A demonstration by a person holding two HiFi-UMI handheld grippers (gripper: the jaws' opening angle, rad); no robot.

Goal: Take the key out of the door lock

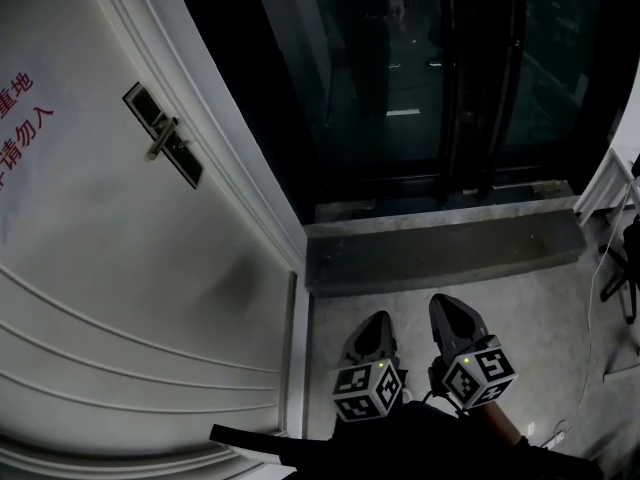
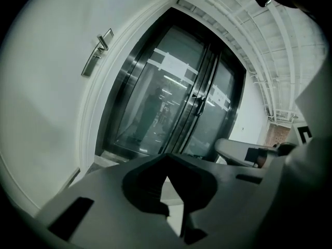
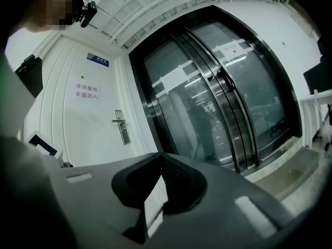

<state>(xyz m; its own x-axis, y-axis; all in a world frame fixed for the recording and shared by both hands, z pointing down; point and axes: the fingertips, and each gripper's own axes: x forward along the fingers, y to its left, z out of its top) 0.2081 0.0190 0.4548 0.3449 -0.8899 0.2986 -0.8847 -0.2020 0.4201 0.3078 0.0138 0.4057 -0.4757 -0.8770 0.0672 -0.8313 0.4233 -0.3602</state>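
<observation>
The white door (image 1: 120,268) fills the left of the head view. Its dark lock plate with a metal lever handle (image 1: 163,135) sits high up; the same plate shows small in the left gripper view (image 2: 97,53) and the right gripper view (image 3: 122,127). No key can be made out at this distance. Both grippers hang low and side by side over the floor, far from the lock. The left gripper (image 1: 377,318) (image 2: 166,157) and the right gripper (image 1: 447,300) (image 3: 158,157) are shut, tips together, holding nothing.
Dark glass sliding doors (image 1: 430,78) stand to the right of the white door, behind a grey stone step (image 1: 440,248). Red print (image 1: 25,118) marks the door. A white railing (image 1: 600,183) and a dark chair base (image 1: 622,268) sit at the far right.
</observation>
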